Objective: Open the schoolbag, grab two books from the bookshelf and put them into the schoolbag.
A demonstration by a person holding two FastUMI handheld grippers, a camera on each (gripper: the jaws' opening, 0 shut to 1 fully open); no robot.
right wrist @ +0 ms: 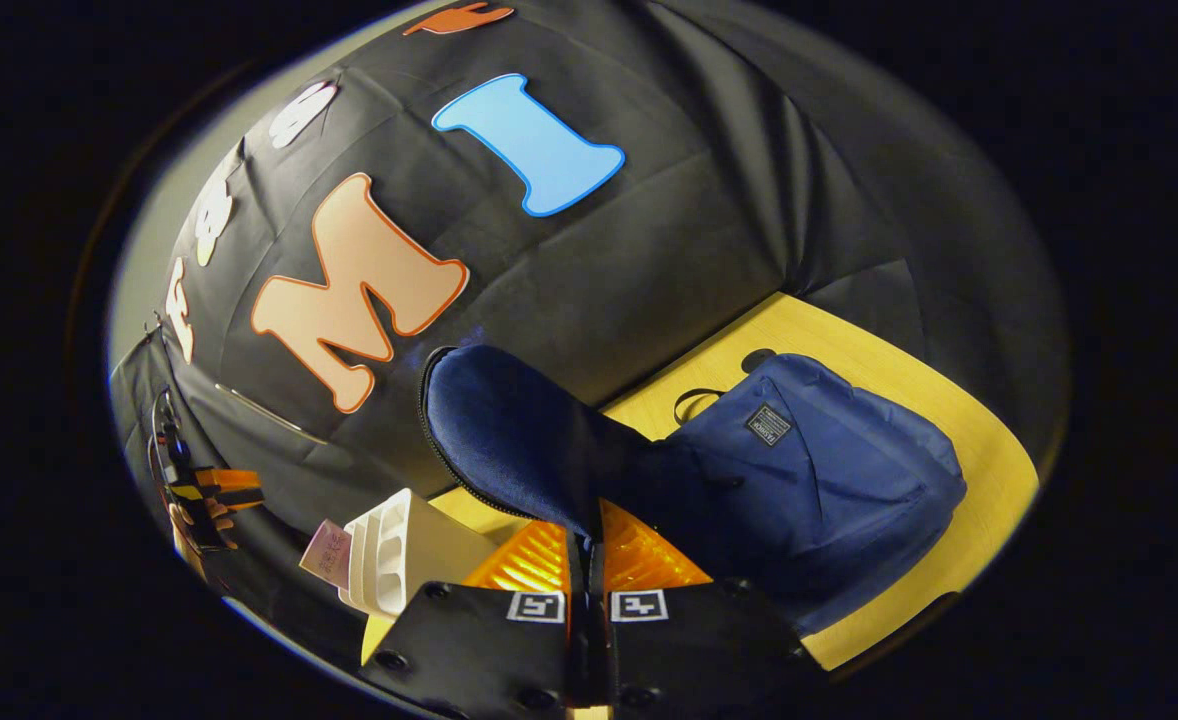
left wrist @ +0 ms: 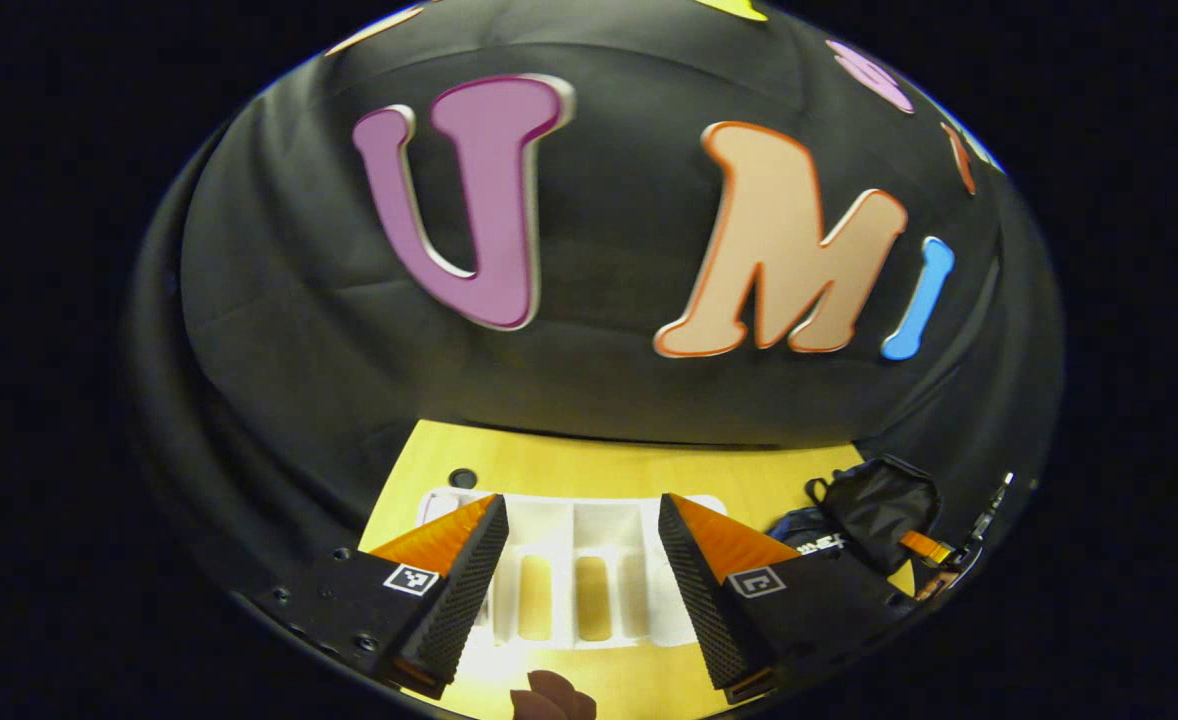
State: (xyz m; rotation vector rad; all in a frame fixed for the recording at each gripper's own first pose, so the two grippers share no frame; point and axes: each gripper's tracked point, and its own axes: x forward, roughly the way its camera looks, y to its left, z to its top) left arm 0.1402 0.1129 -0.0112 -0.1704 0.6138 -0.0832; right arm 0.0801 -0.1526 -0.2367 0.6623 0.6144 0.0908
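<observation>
Schoolbag (right wrist: 809,470) flap pinched in right claw (right wrist: 586,560)

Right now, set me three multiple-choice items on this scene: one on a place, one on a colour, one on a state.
1. Where does the white bookshelf stand in the left gripper view?
A. On the yellow table, between the left tool's spread fingers
B. On top of the schoolbag
C. Hanging on the booth wall

2. What colour is the schoolbag?
A. Red
B. Dark blue
C. White

3. How is the right tool?
A. Wide open over the bookshelf
B. Shut on the schoolbag's flap
C. Open and holding a book

Answers:
1 A: the shelf sits on the table, framed by the left tool with its fingers apart.
2 B: the bag's fabric is navy in the right gripper view.
3 B: its fingers meet on the lifted flap, whose zip edge is open.
</observation>
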